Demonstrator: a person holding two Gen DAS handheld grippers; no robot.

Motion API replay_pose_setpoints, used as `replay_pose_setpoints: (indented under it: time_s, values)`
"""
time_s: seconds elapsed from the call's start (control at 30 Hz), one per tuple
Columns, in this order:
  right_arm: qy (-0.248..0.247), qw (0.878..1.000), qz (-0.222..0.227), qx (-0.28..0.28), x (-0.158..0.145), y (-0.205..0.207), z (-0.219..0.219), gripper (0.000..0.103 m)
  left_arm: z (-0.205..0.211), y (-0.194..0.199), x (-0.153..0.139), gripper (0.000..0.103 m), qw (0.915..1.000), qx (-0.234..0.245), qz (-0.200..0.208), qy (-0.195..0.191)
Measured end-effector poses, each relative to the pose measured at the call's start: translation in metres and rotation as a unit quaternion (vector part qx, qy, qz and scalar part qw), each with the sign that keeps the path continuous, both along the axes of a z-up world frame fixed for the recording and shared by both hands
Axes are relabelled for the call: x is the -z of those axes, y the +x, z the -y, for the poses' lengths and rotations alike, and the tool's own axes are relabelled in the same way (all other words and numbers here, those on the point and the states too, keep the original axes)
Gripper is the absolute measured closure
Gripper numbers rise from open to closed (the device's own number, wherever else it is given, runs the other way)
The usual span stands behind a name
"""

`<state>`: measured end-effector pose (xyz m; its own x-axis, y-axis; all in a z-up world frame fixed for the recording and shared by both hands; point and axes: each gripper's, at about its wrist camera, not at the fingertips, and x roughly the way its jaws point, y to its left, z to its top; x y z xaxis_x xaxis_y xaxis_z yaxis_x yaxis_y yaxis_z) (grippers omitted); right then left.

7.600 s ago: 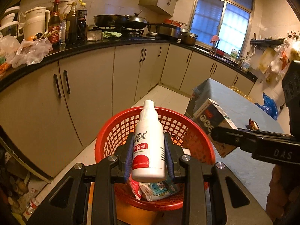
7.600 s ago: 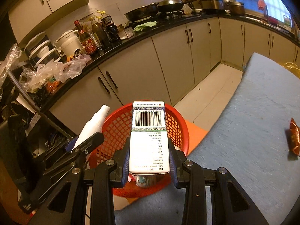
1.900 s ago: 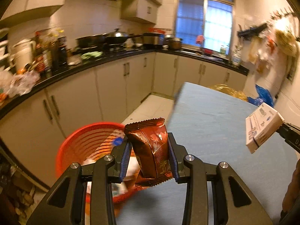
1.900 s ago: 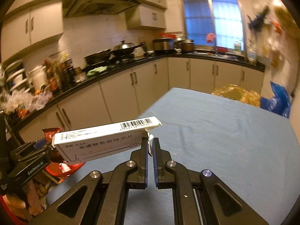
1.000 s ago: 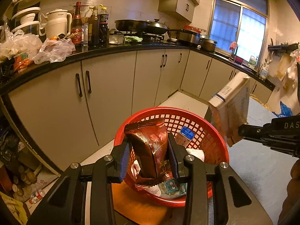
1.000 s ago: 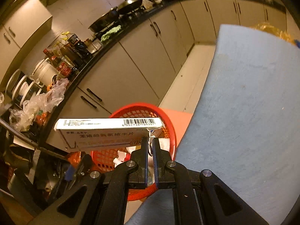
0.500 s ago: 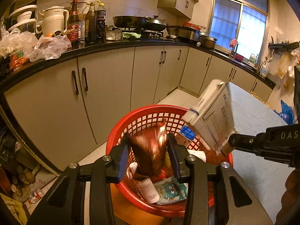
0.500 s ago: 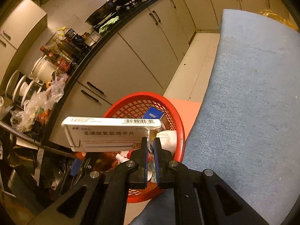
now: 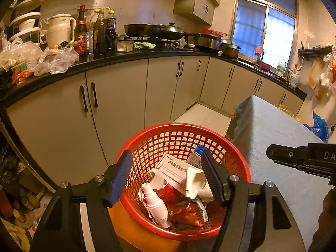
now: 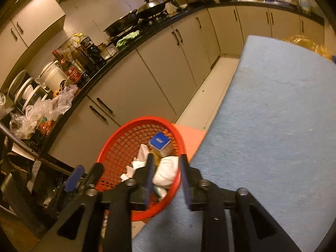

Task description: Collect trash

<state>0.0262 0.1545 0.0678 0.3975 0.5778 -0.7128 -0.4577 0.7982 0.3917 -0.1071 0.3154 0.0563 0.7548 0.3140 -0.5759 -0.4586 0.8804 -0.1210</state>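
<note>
Currently, both grippers over the basket, nothing gripped.
Left gripper [image 9: 167,174]: jaws opening, already wide apart, nothing between the pads; blue-faced fingers [image 9: 120,176] frame the basket mouth from above.
Right gripper [image 10: 166,174]: jaws opening, a moderate gap, nothing pinched; its view is motion-blurred. Seen from the left wrist view as a black bar at the right edge [image 9: 302,159], above the table.
Red basket [image 9: 237,151]: plastic lattice, round, standing on an orange surface [image 10: 192,138] just beside the table's near edge.
Medicine box [image 9: 175,168]: white carton with printed text, lying flat on top of the heap inside the basket.
Brown snack wrapper [image 9: 184,212]: inside the basket, low in the pile, beside the bottle.
White bottle [image 9: 156,205]: lying tilted in the basket, cap pointing up-left.
Blue-topped box [image 10: 160,141]: inside the basket against the far wall.
Crumpled white paper [image 10: 167,171]: in the basket, near the table-side rim.
Table [image 10: 273,126]: covered in blue-grey cloth, right of the basket.
Counter [image 9: 117,59]: black top with bottles, a white kettle [image 9: 59,30], plastic bags, pans on the stove.
</note>
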Motion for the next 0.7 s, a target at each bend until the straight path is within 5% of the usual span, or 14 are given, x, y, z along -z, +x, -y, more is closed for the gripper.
replay_pose_setpoints:
  time_s: [0.2,0.37,0.7]
  values:
    - [-0.063,0.994,0.084,0.033,-0.006,-0.017,0.026,0.026,0.014,-0.009,-0.007,0.029,0.9998,-0.006,0.008,0.015]
    - [-0.103,0.984,0.134,0.050,-0.009,-0.031,0.044,0.017,0.031,-0.014,-0.012,0.017,0.9992,-0.012,0.016,0.033]
    - [-0.164,0.956,0.234,0.064,-0.017,-0.068,0.073,0.005,0.061,-0.021,-0.021,0.009,0.9962,-0.028,0.014,0.082]
